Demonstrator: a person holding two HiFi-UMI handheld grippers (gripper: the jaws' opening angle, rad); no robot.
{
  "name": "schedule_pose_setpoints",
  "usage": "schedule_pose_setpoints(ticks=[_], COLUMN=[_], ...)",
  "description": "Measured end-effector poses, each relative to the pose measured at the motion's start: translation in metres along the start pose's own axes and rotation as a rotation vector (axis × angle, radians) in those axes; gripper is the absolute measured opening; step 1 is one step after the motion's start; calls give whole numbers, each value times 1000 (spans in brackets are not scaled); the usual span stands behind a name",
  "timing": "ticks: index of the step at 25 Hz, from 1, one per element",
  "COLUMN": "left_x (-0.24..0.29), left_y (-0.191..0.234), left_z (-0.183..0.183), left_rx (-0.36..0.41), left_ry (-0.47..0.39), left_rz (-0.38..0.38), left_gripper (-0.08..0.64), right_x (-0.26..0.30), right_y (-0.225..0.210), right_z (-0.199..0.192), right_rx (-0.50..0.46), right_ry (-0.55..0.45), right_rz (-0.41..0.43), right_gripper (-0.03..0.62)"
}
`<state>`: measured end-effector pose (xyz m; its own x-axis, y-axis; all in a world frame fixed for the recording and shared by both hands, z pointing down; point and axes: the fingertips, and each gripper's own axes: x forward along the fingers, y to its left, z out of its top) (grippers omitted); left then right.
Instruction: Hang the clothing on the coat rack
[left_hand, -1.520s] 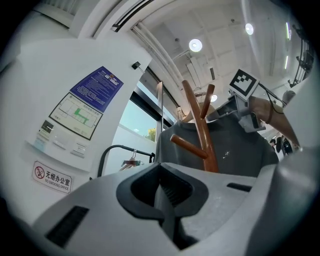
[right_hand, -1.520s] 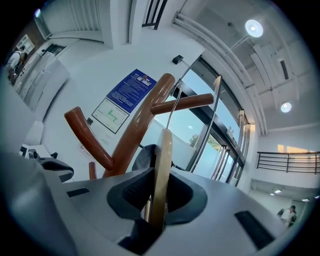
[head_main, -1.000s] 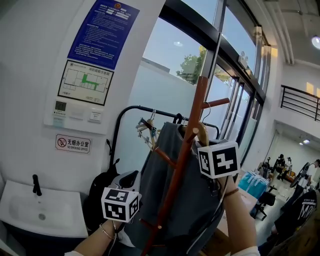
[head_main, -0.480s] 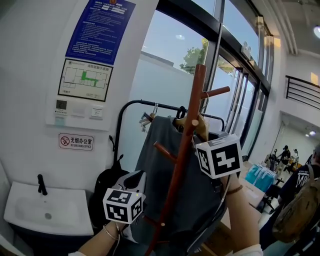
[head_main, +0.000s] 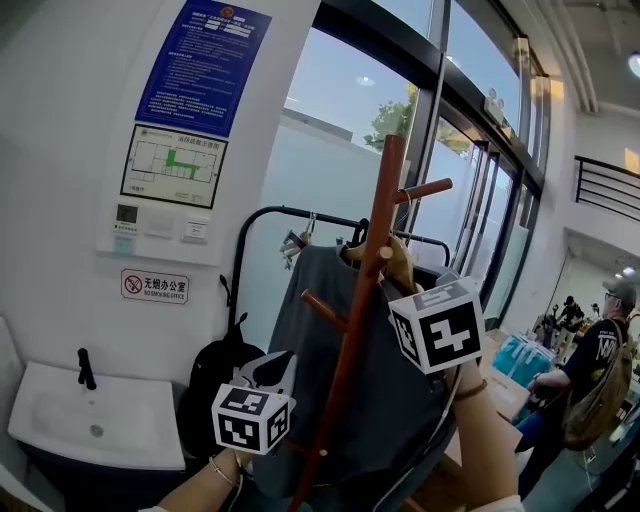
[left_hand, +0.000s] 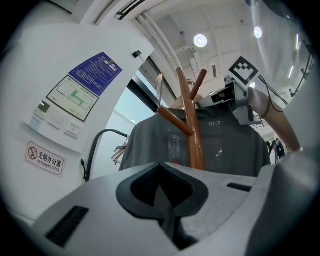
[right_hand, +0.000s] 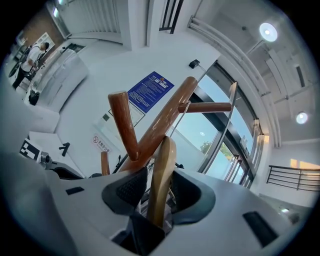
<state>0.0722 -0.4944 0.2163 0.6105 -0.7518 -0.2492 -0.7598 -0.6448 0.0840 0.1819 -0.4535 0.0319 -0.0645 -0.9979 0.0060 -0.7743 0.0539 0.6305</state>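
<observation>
Hanger (right_hand: 162, 155) looked hooked on the rack (head_main: 352, 300), so my right tool (right_hand: 156, 190) had just been opening its jaws around it; left tool (left_hand: 163, 197) was closed on nothing.

Wooden coat rack (head_main: 366, 300): the pole leans toward 1 o'clock, with pegs poking out around 10 and 2. A gray garment (head_main: 390, 420) on a wooden hanger (head_main: 398, 262) hangs by the upper peg, behind the pole. The black clothes rail (head_main: 262, 218) further back holds a few hangers.
</observation>
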Motion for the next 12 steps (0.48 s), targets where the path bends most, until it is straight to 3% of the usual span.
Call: schedule_pose_setpoints(ticks=[12], left_x=[-8], left_y=[-22], left_z=[2], left_rx=[4], left_ry=[4], left_rz=[-2], left_gripper=[8], right_x=[-34], right_y=[-5], right_z=[-3], right_rx=[-19], right_ry=[12], right_rz=[19], right_gripper=[192])
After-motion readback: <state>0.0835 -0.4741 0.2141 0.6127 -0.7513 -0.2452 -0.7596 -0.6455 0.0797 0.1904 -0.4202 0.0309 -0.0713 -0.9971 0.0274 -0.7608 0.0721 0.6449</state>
